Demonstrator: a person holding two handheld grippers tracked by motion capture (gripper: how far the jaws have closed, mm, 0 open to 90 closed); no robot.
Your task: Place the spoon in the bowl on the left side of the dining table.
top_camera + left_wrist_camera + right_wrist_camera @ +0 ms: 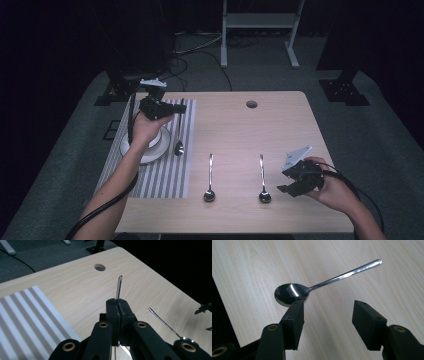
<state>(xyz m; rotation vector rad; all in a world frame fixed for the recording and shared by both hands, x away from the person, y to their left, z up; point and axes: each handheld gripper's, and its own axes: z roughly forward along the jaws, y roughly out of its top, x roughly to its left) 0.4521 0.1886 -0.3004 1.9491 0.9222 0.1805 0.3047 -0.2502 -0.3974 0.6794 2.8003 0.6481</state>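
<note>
My left gripper (175, 108) is shut on the handle of a steel spoon (179, 131) over the striped placemat (165, 175). The spoon's bowl end lies toward the person, just right of a white dish (142, 150). In the left gripper view the jaws (119, 307) press together on the handle (119, 286), whose tip sticks out beyond them. Two more spoons lie on the bare wood: a left one (210, 177) and a right one (262, 177). My right gripper (283, 181) stands open just right of that spoon (312, 287), with nothing between its fingers (328, 307).
The wooden table (280, 125) has a round cable hole (251, 104) near its far edge. A metal stand (260, 30) and cables sit on the grey floor behind. The second spoon (166, 325) shows in the left gripper view as well.
</note>
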